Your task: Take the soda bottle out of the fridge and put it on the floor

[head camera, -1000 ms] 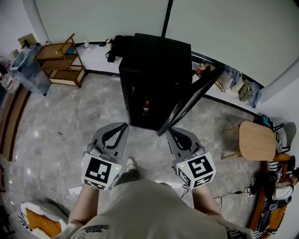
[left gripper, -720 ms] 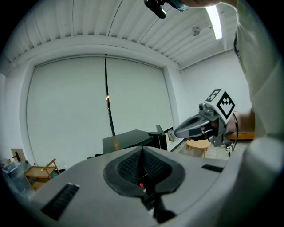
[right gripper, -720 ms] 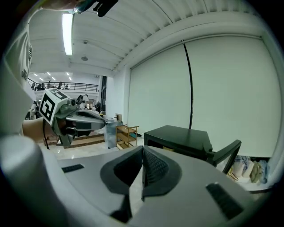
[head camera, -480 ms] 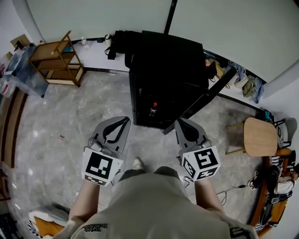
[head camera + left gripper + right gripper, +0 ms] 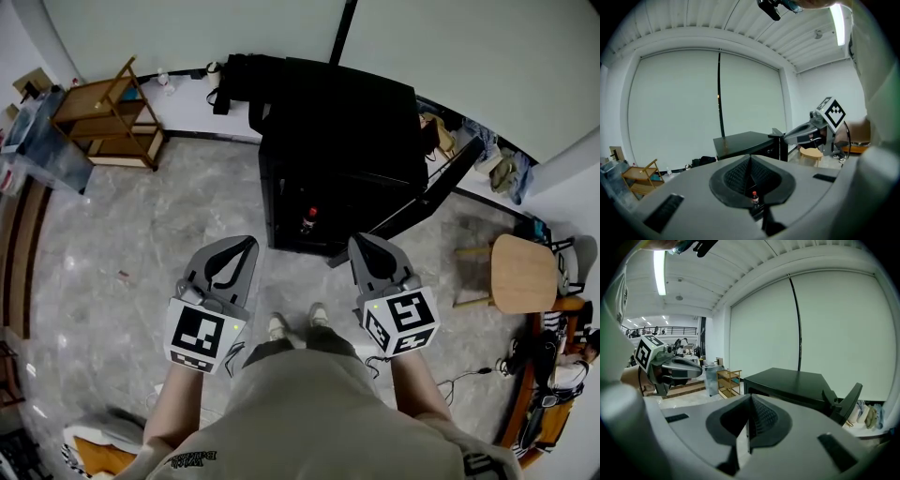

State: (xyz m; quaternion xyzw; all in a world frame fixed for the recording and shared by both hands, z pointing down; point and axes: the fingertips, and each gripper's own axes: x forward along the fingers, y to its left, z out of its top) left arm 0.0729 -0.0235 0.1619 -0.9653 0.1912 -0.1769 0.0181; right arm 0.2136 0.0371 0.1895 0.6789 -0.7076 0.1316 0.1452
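Observation:
The black fridge (image 5: 342, 141) stands on the grey floor with its door (image 5: 431, 195) swung open to the right. A soda bottle (image 5: 309, 221) with a red cap stands upright inside it, low at the front. Both grippers are held side by side in front of the fridge, short of its opening. My left gripper (image 5: 246, 242) is shut and empty, and the far-off bottle (image 5: 754, 198) shows through the gap behind its tips (image 5: 750, 159). My right gripper (image 5: 361, 240) is also shut on nothing, pointing at the fridge (image 5: 787, 385) near the door's lower edge.
A wooden shelf unit (image 5: 103, 112) and a clear plastic bin (image 5: 42, 141) stand far left. A black bag (image 5: 234, 80) lies behind the fridge. A round wooden stool (image 5: 520, 272) is at the right, with cables and clutter (image 5: 544, 375) beyond. The person's feet (image 5: 295, 323) are just below the grippers.
The person has stepped closer to the fridge, which now sits nearer and more central. The door stands further right. Both grippers stayed shut and moved forward slightly.

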